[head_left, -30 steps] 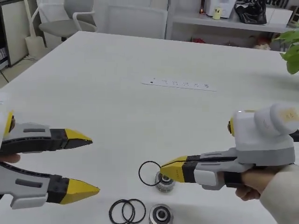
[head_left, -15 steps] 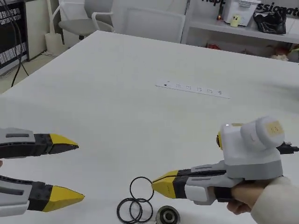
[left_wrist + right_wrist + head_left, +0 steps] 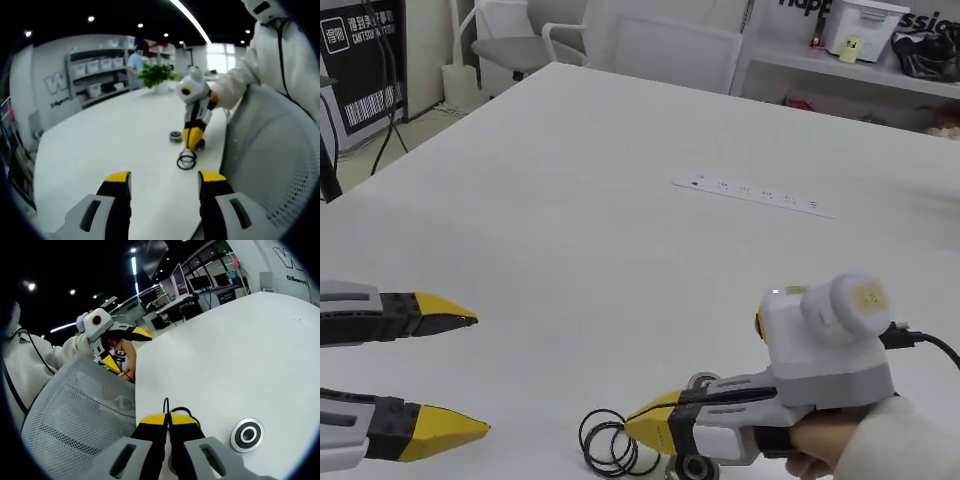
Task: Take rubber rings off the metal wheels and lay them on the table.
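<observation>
- We see the right gripper (image 3: 634, 427) low at the near edge of the table (image 3: 620, 180). Its long body lies almost level and points left towards the left gripper (image 3: 480, 374), with the yellow tips dipped to the tabletop.
- Its jaws are pressed together. In the right gripper view a thin black rubber ring (image 3: 165, 404) rises out of the seam between the tips, so we read it as pinched there.
- The tips sit at the right edge of a small pile of rubber rings (image 3: 607, 445). These lie flat on the table and overlap one another, with their openings facing up.
- Being round, the rings have no long axis to speak of.
- One metal wheel (image 3: 703, 381) sits just beyond the right gripper's body and is partly hidden by it. In the right gripper view it lies flat to the right of the jaws, hub facing up.
- A second metal wheel (image 3: 696, 466) lies just on the near side of the same gripper, under its jaws, and is cut off by the bottom of the head view.
- The left gripper hangs well apart to the left of the pile, above the table, jaws spread wide. It points right, and in the left gripper view the rings and the right gripper are straight ahead of it.
- A white power strip (image 3: 755, 193) lies farther across the table, its length running left to right.
</observation>
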`<state>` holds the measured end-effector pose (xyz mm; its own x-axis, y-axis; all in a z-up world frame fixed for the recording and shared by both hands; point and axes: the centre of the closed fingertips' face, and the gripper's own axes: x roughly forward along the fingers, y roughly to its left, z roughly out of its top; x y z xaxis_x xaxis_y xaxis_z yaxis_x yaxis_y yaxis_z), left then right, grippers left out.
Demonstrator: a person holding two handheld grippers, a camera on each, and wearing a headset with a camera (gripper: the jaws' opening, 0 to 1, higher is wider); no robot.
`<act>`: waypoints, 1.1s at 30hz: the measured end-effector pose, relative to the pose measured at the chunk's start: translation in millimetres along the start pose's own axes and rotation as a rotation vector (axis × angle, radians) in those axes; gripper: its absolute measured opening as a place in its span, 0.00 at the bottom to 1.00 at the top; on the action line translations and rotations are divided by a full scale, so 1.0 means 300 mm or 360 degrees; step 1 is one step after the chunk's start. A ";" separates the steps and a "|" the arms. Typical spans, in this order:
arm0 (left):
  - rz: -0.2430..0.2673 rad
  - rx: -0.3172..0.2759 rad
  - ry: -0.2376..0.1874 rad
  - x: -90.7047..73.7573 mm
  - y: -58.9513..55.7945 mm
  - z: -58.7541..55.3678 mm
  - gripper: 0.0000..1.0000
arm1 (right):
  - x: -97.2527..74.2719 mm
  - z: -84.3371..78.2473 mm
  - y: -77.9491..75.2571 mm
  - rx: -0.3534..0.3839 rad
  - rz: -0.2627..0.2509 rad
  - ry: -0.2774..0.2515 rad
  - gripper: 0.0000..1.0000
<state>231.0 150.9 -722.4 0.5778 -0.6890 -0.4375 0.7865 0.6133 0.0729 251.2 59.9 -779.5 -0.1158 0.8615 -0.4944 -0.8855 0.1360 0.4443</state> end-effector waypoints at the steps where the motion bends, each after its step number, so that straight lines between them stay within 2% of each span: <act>1: 0.0003 -0.0004 -0.0002 -0.001 0.000 -0.001 0.55 | 0.003 -0.005 0.000 0.0001 0.0000 0.0010 0.00; 14: 0.0003 -0.0053 -0.0009 0.001 -0.023 -0.024 0.55 | 0.011 -0.038 -0.029 -0.0038 -0.0057 0.0083 0.00; 19: 0.0019 -0.0067 -0.0017 -0.003 -0.018 -0.028 0.54 | 0.011 -0.039 -0.035 -0.0055 -0.0075 0.0094 0.00; 23: 0.0030 -0.0081 -0.0037 -0.004 -0.013 -0.025 0.54 | 0.011 -0.041 -0.042 -0.0078 -0.0102 0.0109 0.05; 33: 0.0048 -0.0082 -0.0058 -0.008 -0.008 -0.016 0.54 | -0.030 -0.012 -0.052 -0.0108 -0.0144 0.0069 0.08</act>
<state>226.6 153.0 -725.9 0.6092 -0.6829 -0.4031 0.7569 0.6524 0.0387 264.4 48.3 -784.8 -0.0519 0.8248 -0.5630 -0.9214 0.1779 0.3456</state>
